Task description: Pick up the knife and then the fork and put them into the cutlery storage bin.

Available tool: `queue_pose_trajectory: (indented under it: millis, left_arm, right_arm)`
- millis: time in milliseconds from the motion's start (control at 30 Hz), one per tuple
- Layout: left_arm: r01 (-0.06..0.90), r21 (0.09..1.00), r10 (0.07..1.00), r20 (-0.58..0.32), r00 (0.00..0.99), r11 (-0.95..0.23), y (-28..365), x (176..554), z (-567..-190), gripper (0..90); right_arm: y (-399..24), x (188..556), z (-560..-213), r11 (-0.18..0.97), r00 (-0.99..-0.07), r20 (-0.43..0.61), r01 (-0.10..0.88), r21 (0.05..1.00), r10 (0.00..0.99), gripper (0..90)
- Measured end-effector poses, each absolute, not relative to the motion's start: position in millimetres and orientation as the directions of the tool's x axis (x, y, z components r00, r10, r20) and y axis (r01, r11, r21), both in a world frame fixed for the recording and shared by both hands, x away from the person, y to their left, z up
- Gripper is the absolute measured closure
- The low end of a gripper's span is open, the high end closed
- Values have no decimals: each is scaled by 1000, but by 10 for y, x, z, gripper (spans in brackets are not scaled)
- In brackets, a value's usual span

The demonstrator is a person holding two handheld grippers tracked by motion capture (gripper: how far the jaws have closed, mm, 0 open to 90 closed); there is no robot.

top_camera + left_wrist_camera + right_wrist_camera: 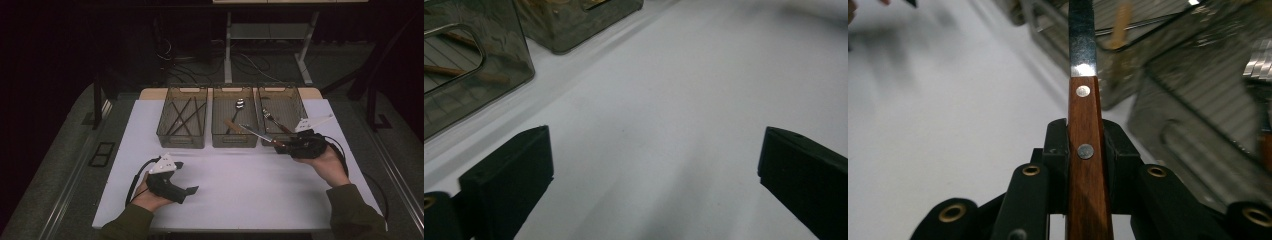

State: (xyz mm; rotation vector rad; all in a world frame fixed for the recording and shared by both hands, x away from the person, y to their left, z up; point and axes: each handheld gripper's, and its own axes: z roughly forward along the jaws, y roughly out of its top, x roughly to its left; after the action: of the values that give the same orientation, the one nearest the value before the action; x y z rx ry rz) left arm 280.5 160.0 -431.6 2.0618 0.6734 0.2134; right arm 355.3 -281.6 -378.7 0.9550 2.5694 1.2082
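**Knife held over the trays, left jaws wide apart**

The wooden-handled knife sits clamped between the jaws of the right gripper, its blade reaching out over the front edge of the middle tray. That tray holds a spoon; the right tray what looks like a fork; the left tray thin dark sticks. The left gripper rests low over the white table, jaws spread wide with nothing between them.
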Motion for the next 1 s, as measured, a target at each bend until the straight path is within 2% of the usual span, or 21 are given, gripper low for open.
queue_pose_trajectory:
  millis: [567,833,1000]
  left_arm:
    - [354,828,539,-76,839,-435,1581,2794,-4321,0]
    - [349,822,526,-73,848,-450,1560,2787,-4332,0]
    - [352,819,522,-76,849,-452,1550,2782,-4333,0]
  right_arm:
    - [-3179,3983,-3585,297,-592,142,580,758,793,756]
    - [-3214,4285,-3694,243,-488,142,641,728,861,756]
    - [-3194,4395,-3792,241,-476,152,665,707,866,755]
